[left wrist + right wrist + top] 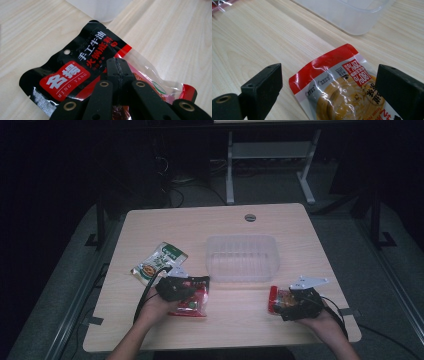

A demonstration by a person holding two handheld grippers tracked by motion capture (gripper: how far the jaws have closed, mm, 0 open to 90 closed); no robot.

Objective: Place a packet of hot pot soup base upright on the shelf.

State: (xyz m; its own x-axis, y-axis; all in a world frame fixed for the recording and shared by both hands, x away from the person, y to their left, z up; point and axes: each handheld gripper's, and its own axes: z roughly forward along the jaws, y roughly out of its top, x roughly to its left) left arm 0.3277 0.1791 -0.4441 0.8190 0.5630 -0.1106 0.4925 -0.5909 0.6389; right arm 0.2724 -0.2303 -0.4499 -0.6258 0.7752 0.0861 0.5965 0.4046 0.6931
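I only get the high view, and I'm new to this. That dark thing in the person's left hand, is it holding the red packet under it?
Observer: The left gripper has its jaws shut together over the black-and-red packet; I can't tell if it pinches the film.
Operator: And the other hand?
Observer: The right gripper is open, its jaws either side of the red-topped packet.
Operator: Any writing on them?
Observer: The black-and-red one reads MING YANG; the red-topped one carries an 80% badge.
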